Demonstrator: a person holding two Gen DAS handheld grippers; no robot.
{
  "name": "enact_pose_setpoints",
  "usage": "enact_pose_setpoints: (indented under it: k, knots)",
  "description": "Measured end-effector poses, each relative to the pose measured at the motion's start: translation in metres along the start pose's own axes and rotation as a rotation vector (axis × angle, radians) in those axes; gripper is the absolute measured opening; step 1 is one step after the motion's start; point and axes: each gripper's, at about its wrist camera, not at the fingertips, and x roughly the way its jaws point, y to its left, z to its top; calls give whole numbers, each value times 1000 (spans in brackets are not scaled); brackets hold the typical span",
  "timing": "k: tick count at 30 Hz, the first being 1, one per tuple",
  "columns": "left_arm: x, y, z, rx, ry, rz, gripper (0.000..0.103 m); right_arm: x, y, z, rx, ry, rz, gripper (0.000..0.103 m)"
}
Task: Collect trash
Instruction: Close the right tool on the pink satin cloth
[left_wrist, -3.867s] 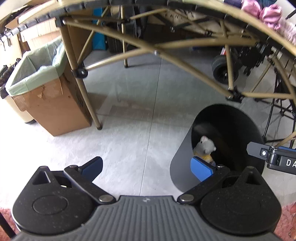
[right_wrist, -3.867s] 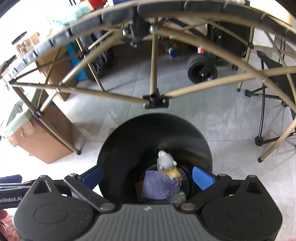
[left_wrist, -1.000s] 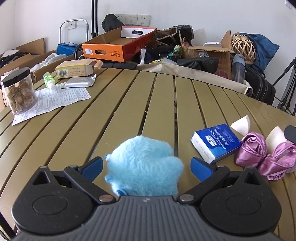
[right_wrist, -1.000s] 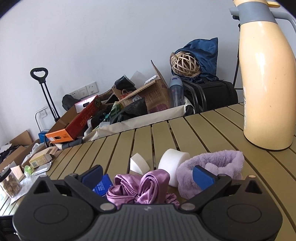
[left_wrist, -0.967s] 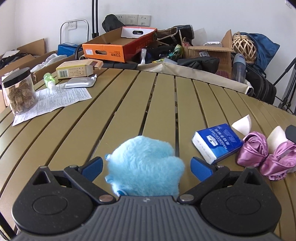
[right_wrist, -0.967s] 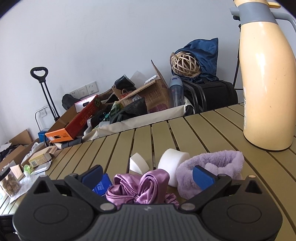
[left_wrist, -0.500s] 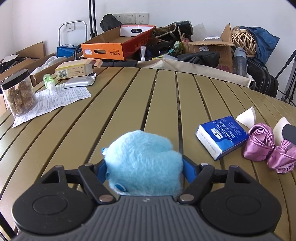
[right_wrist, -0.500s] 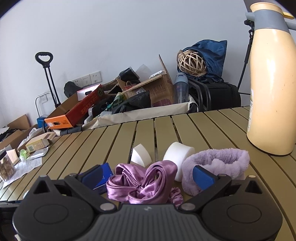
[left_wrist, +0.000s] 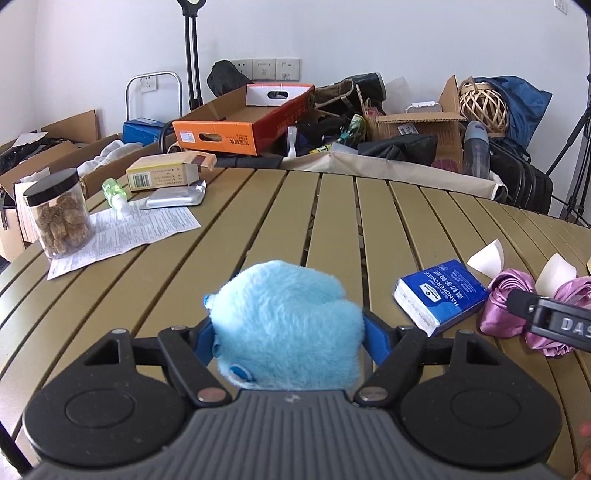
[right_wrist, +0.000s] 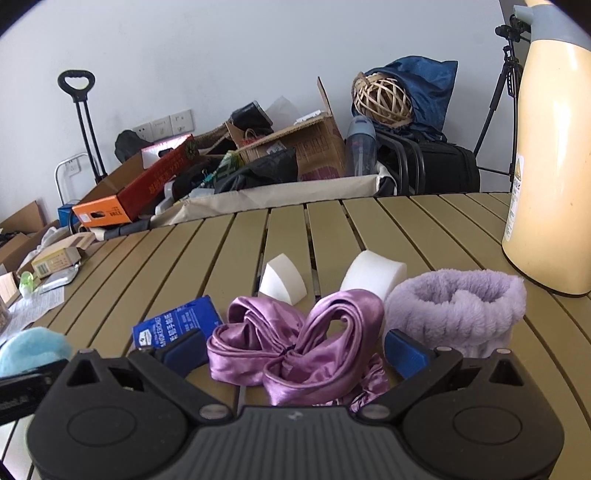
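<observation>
My left gripper (left_wrist: 290, 334) is shut on a fluffy light blue plush (left_wrist: 284, 321), its blue pads pressed into both sides, low over the slatted olive table (left_wrist: 258, 229). My right gripper (right_wrist: 295, 349) is open around a purple satin bow (right_wrist: 295, 343) that lies on the table between its blue pads. The plush also shows at the far left of the right wrist view (right_wrist: 29, 349). A blue tissue pack (left_wrist: 441, 291) lies right of the plush, with two white foam pieces (right_wrist: 282, 280) and a lilac fuzzy headband (right_wrist: 458, 306) nearby.
A tall cream thermos (right_wrist: 554, 155) stands at the table's right. A jar of snacks (left_wrist: 57, 214), a printed sheet (left_wrist: 125, 230), a small green bottle (left_wrist: 114, 190), a foil pack and a yellow box (left_wrist: 166, 171) sit at the left. Boxes and bags (left_wrist: 332, 122) crowd behind the table.
Both grippers came up from the black bin under the table to the tabletop. In the last second my left gripper shut on the blue plush. My right gripper moved closer around the purple bow.
</observation>
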Motion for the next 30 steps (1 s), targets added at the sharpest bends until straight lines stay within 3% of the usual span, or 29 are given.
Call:
enact_pose_setpoints:
  k: [8, 21, 25, 30]
  knots:
    - [0, 10, 1, -24, 16, 0, 77, 11, 3, 0, 9, 27, -22, 103]
    - [-2, 11, 0, -34, 14, -2, 78, 20, 4, 0, 2, 47, 25, 101]
    - [-3, 10, 0, -32, 13, -5, 78, 17, 7, -3, -33, 43, 38, 91]
    - [-5, 9, -1, -30, 11, -5, 78, 12, 7, -4, -35, 29, 68, 64]
